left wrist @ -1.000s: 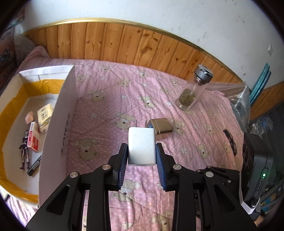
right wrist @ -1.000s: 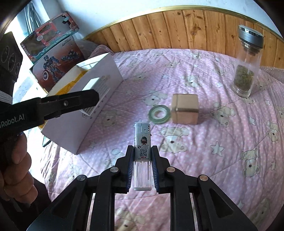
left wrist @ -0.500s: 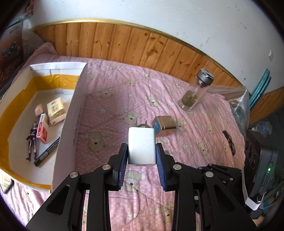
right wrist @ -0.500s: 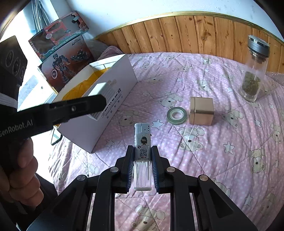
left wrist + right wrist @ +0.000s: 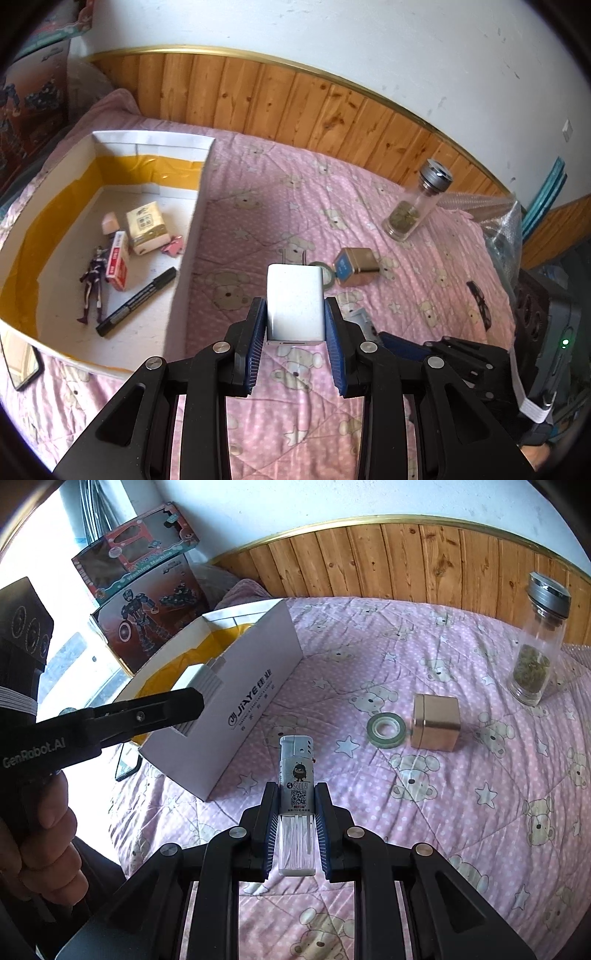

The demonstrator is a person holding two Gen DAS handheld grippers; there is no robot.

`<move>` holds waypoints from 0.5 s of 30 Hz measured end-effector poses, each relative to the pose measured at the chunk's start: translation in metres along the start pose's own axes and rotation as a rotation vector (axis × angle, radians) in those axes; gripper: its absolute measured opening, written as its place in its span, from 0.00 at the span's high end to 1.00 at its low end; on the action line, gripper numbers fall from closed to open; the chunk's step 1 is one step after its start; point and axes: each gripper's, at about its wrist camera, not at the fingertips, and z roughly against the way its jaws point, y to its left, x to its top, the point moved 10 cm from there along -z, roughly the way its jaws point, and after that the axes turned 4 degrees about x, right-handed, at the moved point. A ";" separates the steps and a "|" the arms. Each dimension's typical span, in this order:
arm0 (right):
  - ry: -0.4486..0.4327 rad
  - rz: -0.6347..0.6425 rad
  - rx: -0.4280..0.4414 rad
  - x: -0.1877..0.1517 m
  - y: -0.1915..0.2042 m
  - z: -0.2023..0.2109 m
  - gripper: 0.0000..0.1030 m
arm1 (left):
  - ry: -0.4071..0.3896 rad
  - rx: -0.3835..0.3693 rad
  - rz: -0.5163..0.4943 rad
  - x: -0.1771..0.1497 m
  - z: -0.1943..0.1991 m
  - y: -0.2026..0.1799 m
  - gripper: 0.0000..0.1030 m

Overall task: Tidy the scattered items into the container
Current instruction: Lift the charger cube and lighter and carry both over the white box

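The left gripper (image 5: 295, 317) was closed on a white charger (image 5: 294, 303), its blue pads pressed against the block's two sides and the prongs pointing away from the camera; it hung in the air above the pink bear-print quilt (image 5: 280, 206), with the white box (image 5: 192, 236) ahead and to its left. Inside that box lay a toy figure (image 5: 93, 280), a red and white pack (image 5: 117, 265), a cream carton (image 5: 146, 228), a black marker (image 5: 136, 302), a small pink piece (image 5: 173, 248) and a pale block (image 5: 110, 223); just beyond the charger, on the quilt, sat a tape ring (image 5: 326, 275) touching a gold tin (image 5: 356, 266), and farther off to the right stood a glass jar (image 5: 417, 206) with a grey lid.

The right gripper (image 5: 295, 812) was clamped on a lighter (image 5: 297, 794), gripping it around the lower half with the metal head pointing forward; it too was held off the quilt. From this gripper the box (image 5: 236, 701) lay ahead to the left, the tape ring (image 5: 385, 729) and gold tin (image 5: 436, 722) ahead to the right, touching each other, and the jar (image 5: 537, 653) far right. The left gripper (image 5: 184, 705) reached in from the left at the box's near end, the charger (image 5: 199, 679) in its grip, held by the person's hand (image 5: 40, 834); toy boxes (image 5: 144, 590) stood behind the container.
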 end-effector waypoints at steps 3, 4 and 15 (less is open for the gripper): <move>-0.009 0.012 0.003 0.003 0.006 0.001 0.80 | -0.001 0.004 0.011 0.000 0.002 0.008 0.69; -0.013 0.016 0.005 0.004 0.009 0.002 0.80 | -0.003 0.006 0.014 0.001 0.002 0.011 0.69; -0.024 0.062 0.021 0.014 0.034 -0.004 0.80 | -0.022 -0.006 0.073 0.011 0.014 0.046 0.69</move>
